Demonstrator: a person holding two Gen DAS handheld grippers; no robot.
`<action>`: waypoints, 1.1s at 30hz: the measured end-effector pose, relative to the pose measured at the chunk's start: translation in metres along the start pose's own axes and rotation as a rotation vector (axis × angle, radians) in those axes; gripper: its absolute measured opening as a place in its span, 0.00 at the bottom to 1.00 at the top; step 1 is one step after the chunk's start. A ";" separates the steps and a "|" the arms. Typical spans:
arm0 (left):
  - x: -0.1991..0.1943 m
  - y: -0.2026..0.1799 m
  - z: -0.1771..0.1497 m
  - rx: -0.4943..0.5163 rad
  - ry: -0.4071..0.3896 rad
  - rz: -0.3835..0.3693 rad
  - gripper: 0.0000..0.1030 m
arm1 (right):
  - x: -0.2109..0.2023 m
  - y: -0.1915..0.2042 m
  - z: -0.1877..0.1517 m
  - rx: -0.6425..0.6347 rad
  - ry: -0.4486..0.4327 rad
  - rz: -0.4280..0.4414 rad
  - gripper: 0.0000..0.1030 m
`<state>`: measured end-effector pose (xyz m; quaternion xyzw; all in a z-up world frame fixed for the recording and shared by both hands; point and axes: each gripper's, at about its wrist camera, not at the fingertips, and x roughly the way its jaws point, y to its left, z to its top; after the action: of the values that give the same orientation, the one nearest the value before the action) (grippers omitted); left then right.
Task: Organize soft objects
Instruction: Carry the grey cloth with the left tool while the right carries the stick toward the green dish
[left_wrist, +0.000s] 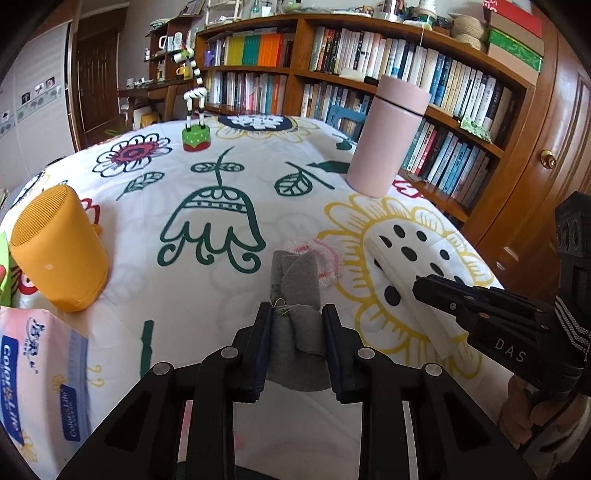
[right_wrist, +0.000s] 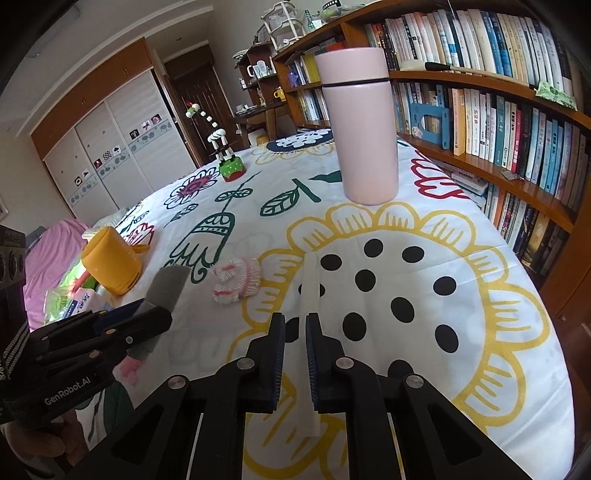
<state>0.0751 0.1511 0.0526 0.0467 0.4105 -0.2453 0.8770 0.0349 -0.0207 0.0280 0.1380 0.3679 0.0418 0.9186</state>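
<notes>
Left gripper (left_wrist: 297, 314) clamps grey cloth (left_wrist: 295, 280); right gripper (right_wrist: 295, 321) pinches white tissue (right_wrist: 309, 288).

Grey cloth (left_wrist: 297, 325) between left tongs (left_wrist: 297, 314)

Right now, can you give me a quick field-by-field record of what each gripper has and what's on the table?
left gripper: shut on grey cloth, held upright
right gripper: closed on a white tissue
loose soft item: pink and white frilly cloth, lying on the tablecloth between the two grippers
hard items: pink bottle upright at the far side; yellow speaker tilted at left; zebra toy at the back
near left edge: tissue pack
</notes>
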 end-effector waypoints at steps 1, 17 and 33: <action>-0.003 0.000 0.000 0.000 -0.007 0.002 0.27 | -0.001 0.001 0.000 0.000 -0.001 0.001 0.12; -0.034 0.008 -0.004 -0.011 -0.059 0.012 0.27 | 0.025 0.007 -0.003 -0.051 0.063 -0.099 0.25; -0.052 0.018 -0.011 -0.038 -0.088 0.005 0.27 | -0.003 0.005 -0.005 0.035 0.014 -0.060 0.10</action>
<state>0.0474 0.1901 0.0823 0.0203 0.3758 -0.2371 0.8956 0.0298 -0.0154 0.0276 0.1425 0.3788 0.0088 0.9144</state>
